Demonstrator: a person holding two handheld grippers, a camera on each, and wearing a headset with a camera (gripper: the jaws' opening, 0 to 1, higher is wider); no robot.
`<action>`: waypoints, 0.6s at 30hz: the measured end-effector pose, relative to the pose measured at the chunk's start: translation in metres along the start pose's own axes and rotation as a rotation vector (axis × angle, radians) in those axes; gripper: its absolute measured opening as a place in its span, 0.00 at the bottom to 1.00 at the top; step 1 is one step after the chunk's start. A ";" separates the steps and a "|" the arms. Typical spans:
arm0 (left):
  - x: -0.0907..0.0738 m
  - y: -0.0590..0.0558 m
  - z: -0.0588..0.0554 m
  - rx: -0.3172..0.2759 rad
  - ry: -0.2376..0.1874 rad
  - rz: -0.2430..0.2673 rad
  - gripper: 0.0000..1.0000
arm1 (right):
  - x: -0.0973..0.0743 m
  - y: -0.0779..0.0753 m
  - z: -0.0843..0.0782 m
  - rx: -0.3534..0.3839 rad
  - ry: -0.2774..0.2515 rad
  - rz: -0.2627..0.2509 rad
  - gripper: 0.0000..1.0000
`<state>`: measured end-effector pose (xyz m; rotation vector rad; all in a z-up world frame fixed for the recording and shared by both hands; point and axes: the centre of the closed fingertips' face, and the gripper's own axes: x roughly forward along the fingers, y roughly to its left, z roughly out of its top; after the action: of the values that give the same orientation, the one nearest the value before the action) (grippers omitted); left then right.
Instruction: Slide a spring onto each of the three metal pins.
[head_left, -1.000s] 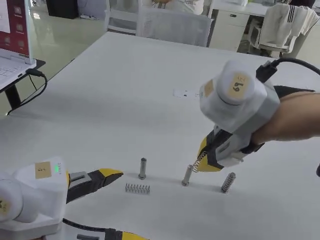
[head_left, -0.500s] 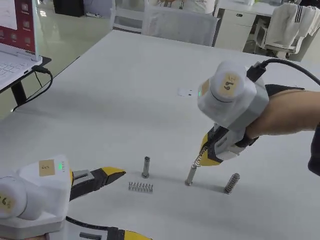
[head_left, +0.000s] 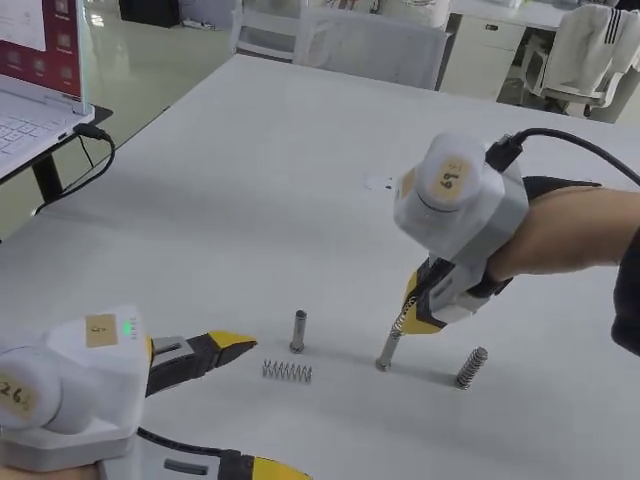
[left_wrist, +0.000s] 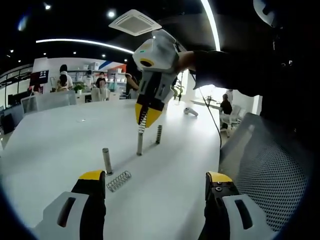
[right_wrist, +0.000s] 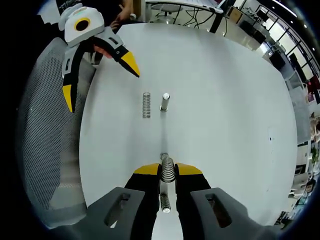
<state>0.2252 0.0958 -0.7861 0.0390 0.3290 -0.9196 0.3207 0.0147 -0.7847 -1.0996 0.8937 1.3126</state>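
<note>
Three metal pins stand in a row on the white table (head_left: 250, 200). The left pin (head_left: 299, 331) is bare, and a loose spring (head_left: 287, 371) lies flat just in front of it. A spring sits on the right pin (head_left: 471, 367). My right gripper (head_left: 415, 318) is shut on a second spring (right_wrist: 168, 170), whose lower end hangs tilted at the top of the middle pin (head_left: 388, 350). My left gripper (left_wrist: 155, 182) is held open low at the near left, short of the loose spring (left_wrist: 119, 180), with nothing between its jaws.
A laptop (head_left: 30, 70) with a trailing cable (head_left: 95, 150) stands on a side stand at the far left. A mesh chair (head_left: 370, 45) is at the table's far end, and a small white tag (head_left: 378, 183) lies mid-table.
The head camera has shifted a little. My right gripper has edged the held spring slightly closer over the middle pin. The left gripper stays open in place.
</note>
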 end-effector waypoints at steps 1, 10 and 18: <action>0.000 0.000 0.000 0.000 0.000 0.000 0.79 | 0.001 0.000 0.000 -0.002 0.001 0.000 0.09; -0.001 0.001 -0.001 -0.003 0.001 0.001 0.77 | 0.007 -0.001 -0.002 0.000 0.017 0.007 0.09; -0.001 0.001 -0.001 -0.004 0.001 0.000 0.76 | 0.016 0.001 -0.003 -0.013 0.044 0.012 0.09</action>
<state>0.2257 0.0973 -0.7869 0.0355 0.3321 -0.9189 0.3218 0.0163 -0.8004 -1.1382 0.9265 1.3096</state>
